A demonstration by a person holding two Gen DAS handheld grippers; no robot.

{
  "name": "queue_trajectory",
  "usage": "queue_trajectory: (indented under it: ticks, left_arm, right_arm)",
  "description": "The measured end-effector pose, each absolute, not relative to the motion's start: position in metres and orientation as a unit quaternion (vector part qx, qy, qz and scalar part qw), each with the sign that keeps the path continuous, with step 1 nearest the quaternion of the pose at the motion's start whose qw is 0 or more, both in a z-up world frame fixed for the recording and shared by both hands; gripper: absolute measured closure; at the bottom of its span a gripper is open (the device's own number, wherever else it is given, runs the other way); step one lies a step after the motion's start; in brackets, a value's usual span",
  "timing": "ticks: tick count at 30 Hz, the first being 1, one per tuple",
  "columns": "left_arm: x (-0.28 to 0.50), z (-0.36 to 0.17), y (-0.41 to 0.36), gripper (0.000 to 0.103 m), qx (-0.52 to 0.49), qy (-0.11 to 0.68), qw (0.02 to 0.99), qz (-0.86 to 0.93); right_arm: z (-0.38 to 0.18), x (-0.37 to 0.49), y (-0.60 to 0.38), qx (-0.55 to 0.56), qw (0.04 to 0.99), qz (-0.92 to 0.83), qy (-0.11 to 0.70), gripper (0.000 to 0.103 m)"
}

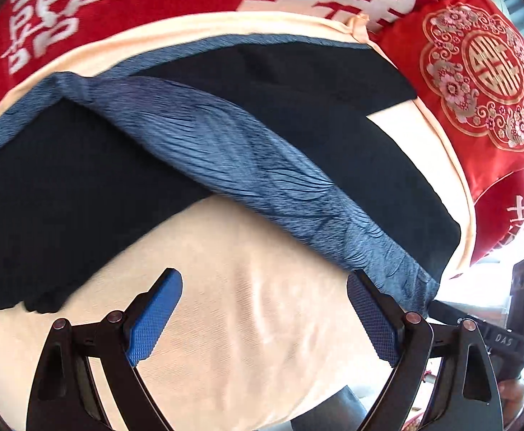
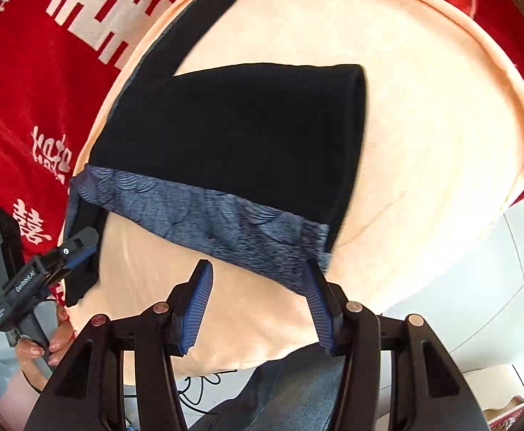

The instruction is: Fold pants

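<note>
Black pants point(image 2: 233, 133), waistband twd tongs

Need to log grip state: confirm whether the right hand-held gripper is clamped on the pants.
No: the right hand-held gripper is open, and the pants waistband lies beyond its fingertips.

The pants point(image 2: 233, 133) lie on a sheet point(image 2: 423, 107), one leg point(image 2: 204, 21) reaching toward the far edge. Their waistband point(image 2: 204, 222) runs along the near side, just ahead of the right claw point(image 2: 258, 305), whose fingers stand spread apart. The left claw point(image 2: 78, 251) sits at the waistband's left end. A blanket point(image 2: 28, 89) lies left of the sheet. In the left wrist view, a cushion point(image 1: 477, 82) sits right of the pants, behind them.
</note>
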State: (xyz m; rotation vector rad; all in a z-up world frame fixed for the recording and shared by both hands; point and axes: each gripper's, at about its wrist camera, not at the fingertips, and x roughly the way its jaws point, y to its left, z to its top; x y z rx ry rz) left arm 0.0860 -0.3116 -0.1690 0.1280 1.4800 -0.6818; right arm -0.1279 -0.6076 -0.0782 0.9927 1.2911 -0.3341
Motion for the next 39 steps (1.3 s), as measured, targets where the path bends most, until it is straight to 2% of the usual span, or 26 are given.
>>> queue_trajectory:
  ticks: [6,11,13,14,15,18,20,21,22,28,33,35,36,39]
  left_arm:
    - [0.078,-0.184,-0.339,0.009,0.068,0.679,0.668,-0.297]
    - [0.075,-0.185,-0.357,0.009,0.052,0.690,0.663,-0.286]
    - [0.076,-0.183,-0.356,0.009,0.020,0.694,0.662,-0.282]
    - [0.077,-0.184,-0.357,0.009,0.004,0.700,0.657,-0.279]
    - [0.078,-0.184,-0.358,0.009,-0.004,0.704,0.656,-0.272]
    - [0.080,-0.184,-0.364,0.010,-0.015,0.705,0.659,-0.264]
    - [0.083,-0.184,-0.372,0.034,-0.026,0.705,0.655,-0.270]
    - [0.085,-0.183,-0.376,0.052,-0.031,0.709,0.649,-0.275]
    - [0.088,-0.181,-0.379,0.055,-0.037,0.714,0.643,-0.275]
    - [0.117,-0.135,-0.400,0.054,-0.070,0.675,0.678,-0.282]
    - [0.165,-0.099,-0.422,0.054,-0.050,0.622,0.735,-0.265]
    - [0.183,-0.092,-0.429,0.042,-0.017,0.610,0.754,-0.243]
    - [0.189,-0.089,-0.429,0.028,-0.003,0.601,0.764,-0.234]
    - [0.197,-0.083,-0.425,0.025,0.034,0.575,0.790,-0.213]
  right_arm:
    - [-0.094,-0.139,-0.629,0.477,0.658,-0.105,0.573,0.047]
    - [-0.098,-0.108,-0.627,0.488,0.668,-0.024,0.561,0.048]
    - [-0.104,-0.099,-0.629,0.492,0.658,-0.004,0.570,0.056]
    - [-0.107,-0.095,-0.630,0.492,0.650,0.001,0.579,0.073]
    - [-0.111,-0.092,-0.630,0.496,0.639,0.006,0.588,0.097]
    - [-0.106,-0.078,-0.639,0.514,0.630,0.027,0.581,0.100]
    - [-0.090,-0.062,-0.646,0.516,0.639,0.051,0.568,0.100]
    - [-0.081,-0.053,-0.650,0.515,0.645,0.063,0.561,0.100]
    - [-0.070,-0.041,-0.656,0.511,0.653,0.074,0.554,0.100]
    - [-0.009,0.043,-0.706,0.476,0.707,0.114,0.510,0.100]
    - [0.010,0.133,-0.758,0.420,0.749,0.094,0.504,0.100]
    - [0.008,0.159,-0.774,0.393,0.758,0.075,0.515,0.098]
    - [0.005,0.174,-0.779,0.378,0.762,0.066,0.522,0.096]
    - [-0.005,0.208,-0.784,0.330,0.769,0.042,0.546,0.096]
